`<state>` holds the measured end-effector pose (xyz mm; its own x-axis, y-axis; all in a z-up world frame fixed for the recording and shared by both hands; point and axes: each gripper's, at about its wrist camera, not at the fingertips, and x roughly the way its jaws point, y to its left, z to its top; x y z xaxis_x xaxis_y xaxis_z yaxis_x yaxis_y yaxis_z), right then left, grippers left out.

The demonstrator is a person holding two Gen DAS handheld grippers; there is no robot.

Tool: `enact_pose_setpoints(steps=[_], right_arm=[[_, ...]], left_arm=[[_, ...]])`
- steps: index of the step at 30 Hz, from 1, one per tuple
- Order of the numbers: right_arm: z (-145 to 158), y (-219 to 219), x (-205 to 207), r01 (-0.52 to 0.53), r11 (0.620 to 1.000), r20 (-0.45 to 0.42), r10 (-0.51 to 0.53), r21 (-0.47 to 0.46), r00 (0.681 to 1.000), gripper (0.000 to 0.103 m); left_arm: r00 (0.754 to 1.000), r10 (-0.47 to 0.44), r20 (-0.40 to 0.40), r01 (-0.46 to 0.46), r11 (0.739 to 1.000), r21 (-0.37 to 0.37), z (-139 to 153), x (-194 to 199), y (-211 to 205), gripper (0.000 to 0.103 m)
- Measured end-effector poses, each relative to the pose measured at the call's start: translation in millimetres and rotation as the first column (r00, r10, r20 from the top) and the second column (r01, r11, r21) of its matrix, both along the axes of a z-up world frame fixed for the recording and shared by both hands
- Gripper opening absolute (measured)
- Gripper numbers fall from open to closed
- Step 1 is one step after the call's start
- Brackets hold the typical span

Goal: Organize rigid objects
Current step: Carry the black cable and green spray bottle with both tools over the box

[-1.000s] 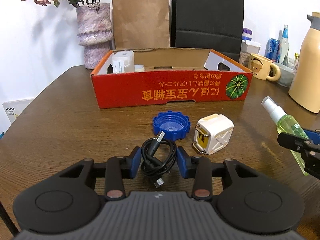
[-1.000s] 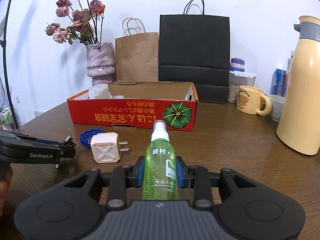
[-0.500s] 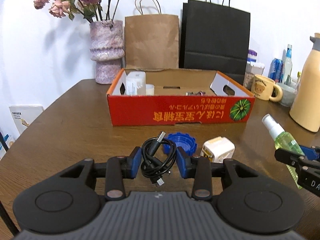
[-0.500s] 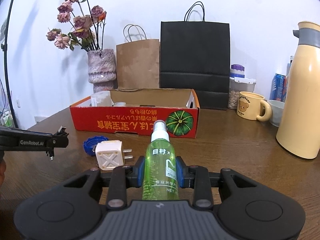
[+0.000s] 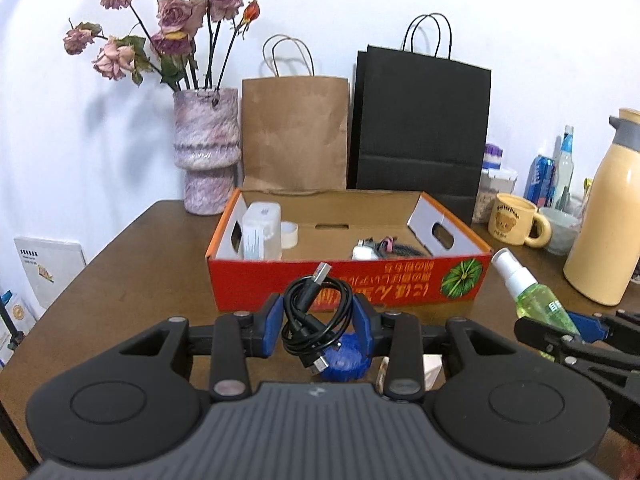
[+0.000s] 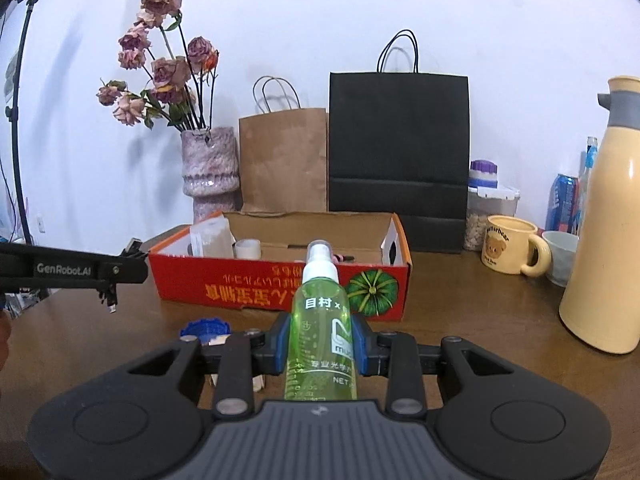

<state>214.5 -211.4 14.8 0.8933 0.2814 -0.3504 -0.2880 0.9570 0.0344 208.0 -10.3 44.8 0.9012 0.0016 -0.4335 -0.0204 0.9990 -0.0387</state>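
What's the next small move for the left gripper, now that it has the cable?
Probably carry it forward over the red box and let go inside. The left gripper is shut on the coiled black cable, clear of the table, with the box's near wall just ahead and bare floor mid-box.

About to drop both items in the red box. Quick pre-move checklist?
1. Left hand-held gripper shut on black cable: ok.
2. Right hand-held gripper shut on green spray bottle: ok.
3. Cable fully gathered: not ok, a plug end dangles below the coil.
4. Red box has bare floor in the middle: ok.
5. Blue cap and white charger on the table, below the left gripper: ok.
6. Grippers apart from each other: ok.
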Motion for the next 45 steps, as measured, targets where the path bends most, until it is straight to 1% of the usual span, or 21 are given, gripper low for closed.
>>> enact_pose_setpoints(steps=[3, 8, 12, 18, 30, 36, 45], right_arm=[[5, 2, 4, -0.002, 1.000, 0.007, 0.002, -0.003, 1.000, 0.030], [13, 9, 15, -0.008, 1.000, 0.029, 0.008, -0.007, 1.000, 0.030], [17, 16, 26, -0.008, 1.000, 0.042, 0.008, -0.013, 0.999, 0.030], [23, 24, 46, -0.013, 1.000, 0.050, 0.013, 0.001, 0.999, 0.030], [32, 38, 94, 0.007, 0.999, 0.074, -0.010, 0.041, 0.997, 0.030], [34, 40, 125, 0.015, 0.998, 0.065, -0.019, 0.064, 0.998, 0.030], [29, 43, 169, 0.033, 0.998, 0.052, -0.036, 0.062, 0.998, 0.030]], left_arm=[[1.000, 0.024, 0.002, -0.024, 1.000, 0.008, 4, 6, -2, 0.038], [0.999, 0.037, 0.018, -0.037, 0.999, -0.006, 10, 17, -2, 0.038], [0.997, 0.067, 0.033, -0.066, 0.998, -0.009, 11, 24, -1, 0.038], [0.994, 0.106, 0.038, -0.105, 0.994, -0.027, 15, 41, 6, 0.038], [0.981, 0.174, 0.089, -0.170, 0.984, -0.056, 27, 84, 9, 0.037], [0.979, 0.188, 0.082, -0.183, 0.981, -0.067, 28, 109, 12, 0.037], [0.977, 0.204, 0.063, -0.200, 0.978, -0.066, 22, 151, 16, 0.037]])
